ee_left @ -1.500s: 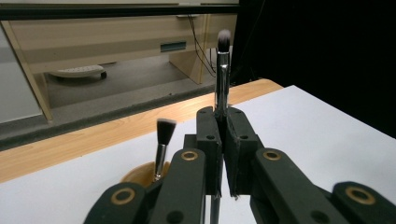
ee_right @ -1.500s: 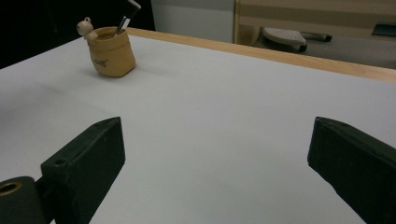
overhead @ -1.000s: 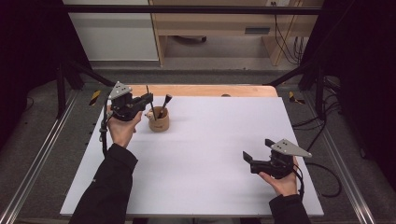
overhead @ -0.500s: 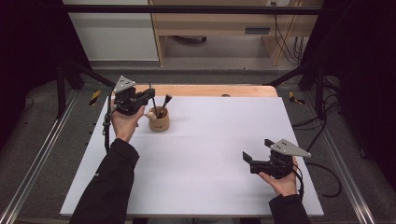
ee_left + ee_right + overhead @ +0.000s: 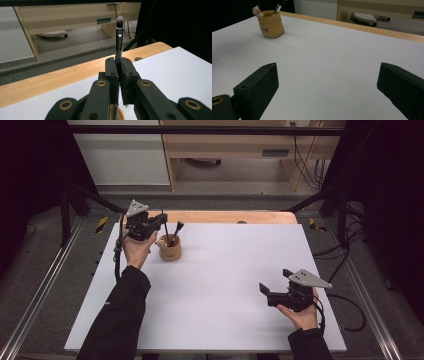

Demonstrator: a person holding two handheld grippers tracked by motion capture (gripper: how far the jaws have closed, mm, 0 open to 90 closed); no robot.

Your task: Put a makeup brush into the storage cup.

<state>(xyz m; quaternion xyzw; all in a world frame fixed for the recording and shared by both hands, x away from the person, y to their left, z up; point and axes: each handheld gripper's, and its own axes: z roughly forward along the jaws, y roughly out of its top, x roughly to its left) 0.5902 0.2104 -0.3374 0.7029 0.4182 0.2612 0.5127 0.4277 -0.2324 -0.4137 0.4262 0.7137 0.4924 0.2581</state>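
In the high view, the left gripper (image 5: 161, 221) had shifted from beside the tan pot (image 5: 170, 251) to the pot's far-left side, carrying a makeup brush (image 5: 163, 224) upright above it while a second brush (image 5: 176, 230) stood inside. The left gripper view showed the jaws clamped on the makeup brush's (image 5: 118, 42) handle over the pot's rim (image 5: 121, 115), so I judged it either just drawn out or about to be lowered in. The right gripper view showed its jaws wide and empty, well apart from the pot (image 5: 270, 23).

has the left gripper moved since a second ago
Yes. In the high view the left gripper, shut on a brush, has shifted toward the brown cup and the table's far wooden edge.
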